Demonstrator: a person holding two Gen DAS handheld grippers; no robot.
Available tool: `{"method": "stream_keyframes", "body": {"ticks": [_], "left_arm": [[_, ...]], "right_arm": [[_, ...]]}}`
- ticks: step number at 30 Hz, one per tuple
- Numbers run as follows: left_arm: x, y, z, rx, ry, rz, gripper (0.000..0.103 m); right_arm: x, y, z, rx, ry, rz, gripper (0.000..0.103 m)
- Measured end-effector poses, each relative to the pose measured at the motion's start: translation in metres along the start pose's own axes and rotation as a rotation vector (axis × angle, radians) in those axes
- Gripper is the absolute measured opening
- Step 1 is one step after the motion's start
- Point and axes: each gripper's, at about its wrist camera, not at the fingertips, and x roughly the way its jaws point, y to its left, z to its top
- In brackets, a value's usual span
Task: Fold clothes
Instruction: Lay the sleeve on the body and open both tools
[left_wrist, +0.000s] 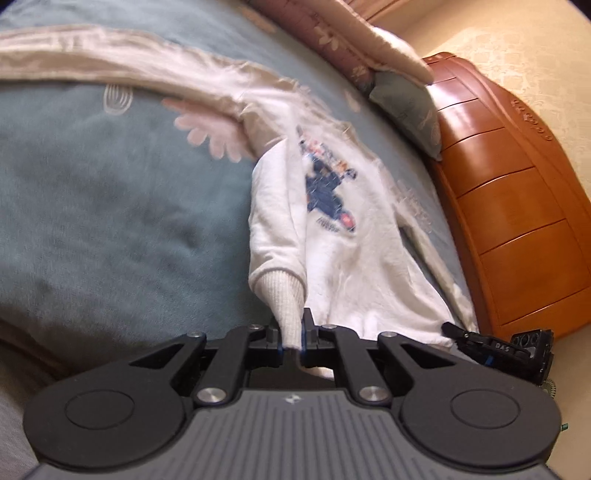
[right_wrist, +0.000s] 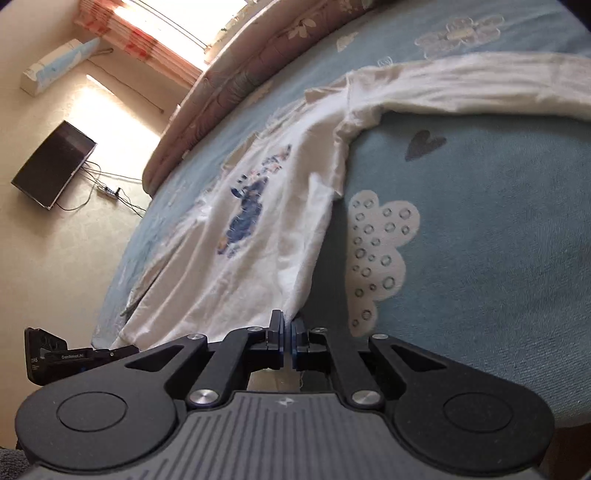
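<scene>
Sweatshirt (left_wrist: 343, 236) lies ahead, one sleeve folded in; my left gripper (left_wrist: 293, 345) clamps its cuff (left_wrist: 284, 295), right gripper (right_wrist: 287, 341) pinches the hem, other sleeve (right_wrist: 461, 85) still spread out.

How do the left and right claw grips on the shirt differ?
The left claw pinches the ribbed cuff of a sleeve folded over the shirt; the right claw pinches the shirt's plain bottom edge. Cloth shows clearly between the left jaws, barely between the right. Both are shut at the shirt's near end.
</scene>
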Motion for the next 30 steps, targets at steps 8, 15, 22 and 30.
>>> {"method": "stream_keyframes", "body": {"ticks": [8,15,22,30], "left_arm": [[0.023,0.01,0.002,0.003,0.1,0.073,0.007],[-0.008,0.007,0.007,0.043,0.064,0.1,0.021],[-0.021,0.003,0.058,0.069,-0.093,0.082,0.043],[0.054,0.034,0.105,-0.082,-0.069,0.066,0.043]], "right_arm": [[0.004,0.013,-0.005,-0.073,0.055,-0.116,0.008],[-0.003,-0.004,-0.009,-0.026,0.018,-0.183,0.026],[0.024,0.016,0.018,-0.053,-0.038,-0.115,0.033],[0.091,0.058,0.029,-0.106,0.0,-0.011,0.037]]}}
